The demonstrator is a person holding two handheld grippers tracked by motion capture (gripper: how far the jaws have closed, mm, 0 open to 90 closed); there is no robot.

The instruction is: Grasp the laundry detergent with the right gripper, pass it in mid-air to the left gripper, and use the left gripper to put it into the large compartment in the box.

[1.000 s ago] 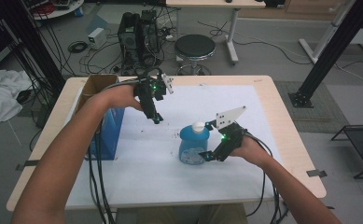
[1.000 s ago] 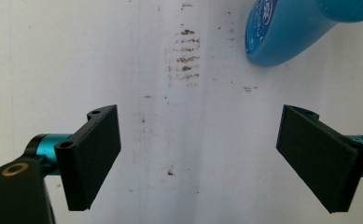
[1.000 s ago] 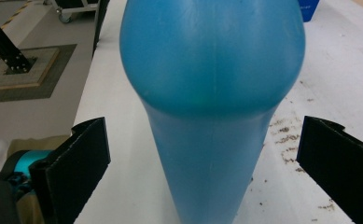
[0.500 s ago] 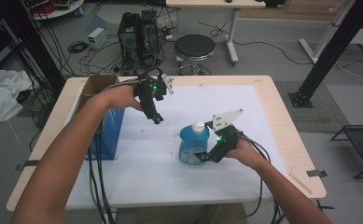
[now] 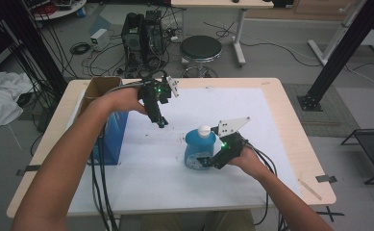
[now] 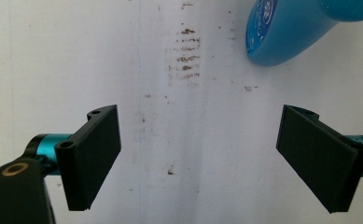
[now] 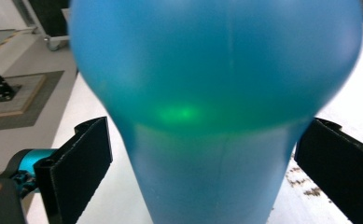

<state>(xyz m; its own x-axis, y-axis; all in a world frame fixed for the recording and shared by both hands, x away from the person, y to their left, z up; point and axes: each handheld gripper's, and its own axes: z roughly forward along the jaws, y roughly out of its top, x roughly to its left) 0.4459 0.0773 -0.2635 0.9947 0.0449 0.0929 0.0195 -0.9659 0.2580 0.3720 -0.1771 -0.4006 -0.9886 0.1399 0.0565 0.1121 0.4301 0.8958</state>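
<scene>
A blue bottle (image 5: 195,148) with a white cap (image 5: 204,130) stands upright on the white sheet (image 5: 146,183), right of the table's middle. My right gripper (image 5: 206,161) lies level at its near right side. In the right gripper view the bottle (image 7: 216,93) sits between the open jaws of the right gripper (image 7: 202,172), with a slim gap showing at the left pad (image 7: 83,163). My left gripper (image 5: 161,123) hangs pointing down over the sheet, up and left of the bottle. The left gripper (image 6: 198,158) is open with nothing between its jaws, and the bottle (image 6: 286,32) lies beyond them.
A blue box (image 5: 110,132) and an open cardboard box (image 5: 97,87) stand at the table's left side, under my left forearm. Cables trail off the near edge from both hands. Small dark specks (image 6: 186,51) mark the sheet. A stool (image 5: 201,48) stands beyond the far edge.
My right hand has shifted slightly toward the near left, closer around the bottle. The bottle and the left gripper have stayed where they were.
</scene>
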